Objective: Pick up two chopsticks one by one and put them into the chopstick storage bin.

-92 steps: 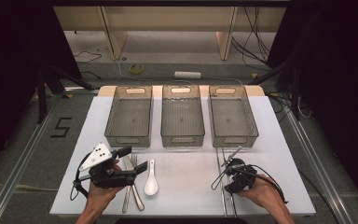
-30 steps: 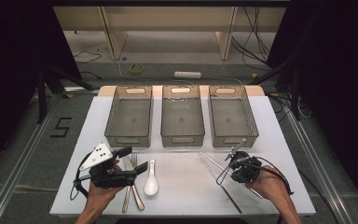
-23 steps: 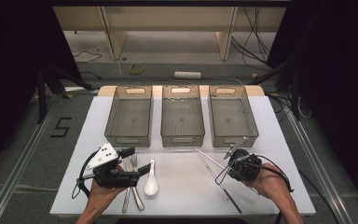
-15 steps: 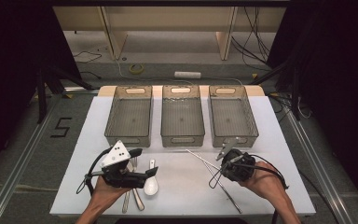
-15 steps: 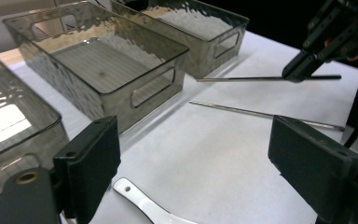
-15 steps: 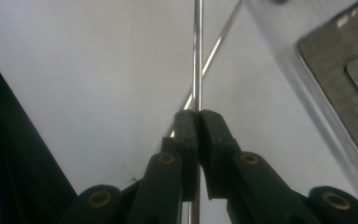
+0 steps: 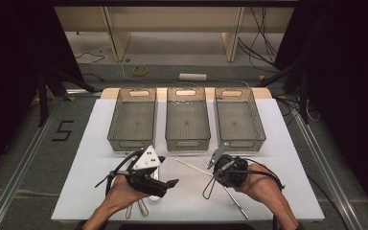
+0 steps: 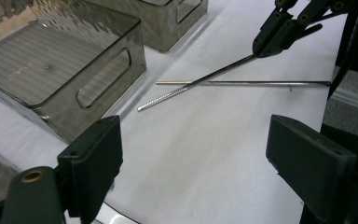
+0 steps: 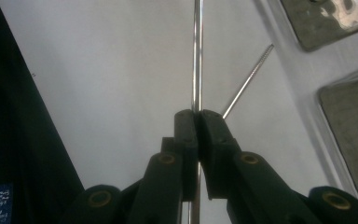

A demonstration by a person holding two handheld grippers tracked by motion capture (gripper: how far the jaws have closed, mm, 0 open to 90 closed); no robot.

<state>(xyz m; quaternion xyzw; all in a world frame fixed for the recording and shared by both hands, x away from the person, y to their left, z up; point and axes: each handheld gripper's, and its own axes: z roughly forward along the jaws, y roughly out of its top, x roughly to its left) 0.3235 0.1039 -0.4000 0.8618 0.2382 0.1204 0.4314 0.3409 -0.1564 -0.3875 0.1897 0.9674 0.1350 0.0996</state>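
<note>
Lifting thin metal chopstick [image 8: 193, 84], right gripper [image 9: 196, 116] fingers clamped; left gripper [image 8: 193, 154] fingers apart: keep it level towards the smoky plastic bins [image 7: 187, 120].

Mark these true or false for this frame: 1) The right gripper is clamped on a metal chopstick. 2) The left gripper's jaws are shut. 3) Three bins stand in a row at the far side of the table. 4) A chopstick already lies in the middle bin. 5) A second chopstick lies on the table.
1) The right gripper is clamped on a metal chopstick: true.
2) The left gripper is shut: false, its jaws stand wide apart with nothing between them.
3) Three bins in a row: true.
4) A chopstick lies in the middle bin: false, that bin looks empty.
5) A second chopstick lies on the table: true.
</note>
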